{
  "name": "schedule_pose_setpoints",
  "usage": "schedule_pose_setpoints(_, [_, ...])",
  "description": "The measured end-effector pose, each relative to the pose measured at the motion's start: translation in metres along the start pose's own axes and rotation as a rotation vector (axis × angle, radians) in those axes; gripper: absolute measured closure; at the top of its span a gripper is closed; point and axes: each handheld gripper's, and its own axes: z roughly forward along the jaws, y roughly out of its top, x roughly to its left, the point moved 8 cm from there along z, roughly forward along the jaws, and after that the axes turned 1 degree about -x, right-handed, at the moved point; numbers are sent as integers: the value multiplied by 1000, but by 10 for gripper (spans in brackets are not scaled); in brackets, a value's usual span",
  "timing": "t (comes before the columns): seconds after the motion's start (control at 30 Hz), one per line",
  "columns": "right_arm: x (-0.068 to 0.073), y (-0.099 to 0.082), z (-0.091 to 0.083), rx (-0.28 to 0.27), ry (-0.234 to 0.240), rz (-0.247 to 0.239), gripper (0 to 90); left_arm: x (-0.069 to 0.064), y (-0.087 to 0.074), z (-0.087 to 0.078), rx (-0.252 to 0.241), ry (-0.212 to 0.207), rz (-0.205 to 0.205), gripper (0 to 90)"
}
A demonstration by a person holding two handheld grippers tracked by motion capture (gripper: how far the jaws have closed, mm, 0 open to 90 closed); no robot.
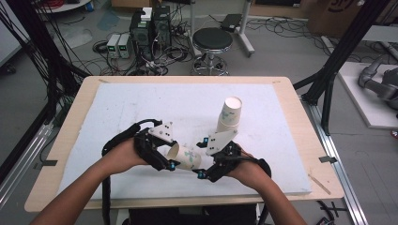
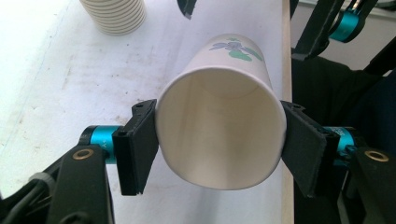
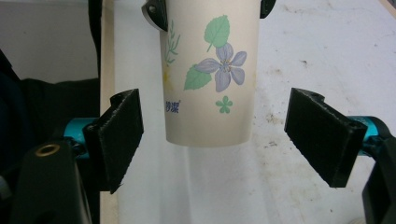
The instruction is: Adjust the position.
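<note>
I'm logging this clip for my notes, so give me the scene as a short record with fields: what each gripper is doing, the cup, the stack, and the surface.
left gripper: shut on the paper cup, pads pressing its rim on both sides
paper cup: white with a purple flower print, held on its side, mouth toward the left gripper's camera
right gripper: open, jaws either side of the cup's base, not touching it
stack of cups: upright on the white board, beyond the hands
white board: scuffed, lying on a wooden table

Stack of cups blocking the right middle, white mat open elsewhere (far left widest)
</note>
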Motion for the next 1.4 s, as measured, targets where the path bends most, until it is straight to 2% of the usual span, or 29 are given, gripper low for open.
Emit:
schedule_pose_setpoints(0.13, [1,2,6,32,-6,-22,199,-1,1,3,28,-5,1,328])
schedule_pose_setpoints(0.33, [2,3,18,86,-27,-51,206,-1,2,8,29,-4,-8,327])
schedule_pose_setpoints(0.4, [3,3,22,103,-22,-60,260,-2,2,9,29,-8,-13,327])
schedule_pose_setpoints(0.57, [2,3,30,125,-23,-73,307,-2,2,11,27,-10,-20,326])
schedule_pose_setpoints(0.63, [3,3,31,135,-10,-74,334,-2,2,12,26,-5,-24,325])
schedule_pose_setpoints(0.77, [3,1,33,151,-19,-73,343,-1,2,14,15,1,-36,318])
schedule_pose_setpoints(1.0, [2,-3,38,169,-24,-41,360,0,1,17,4,12,-44,301])
schedule_pose_setpoints(1.07, [2,-3,38,168,-21,-32,362,0,2,17,-20,18,-41,281])
schedule_pose_setpoints(1.13, [1,-3,37,164,-23,-28,366,0,2,16,-59,16,-29,262])
schedule_pose_setpoints(1.23, [1,-6,36,177,-28,-31,368,3,4,9,-127,35,-15,196])
schedule_pose_setpoints(1.33, [-2,-10,33,184,-37,-21,368,5,3,0,-191,45,-22,187])
schedule_pose_setpoints(1.4, [-4,-12,29,177,-47,-11,368,6,1,-5,-233,51,-41,186])
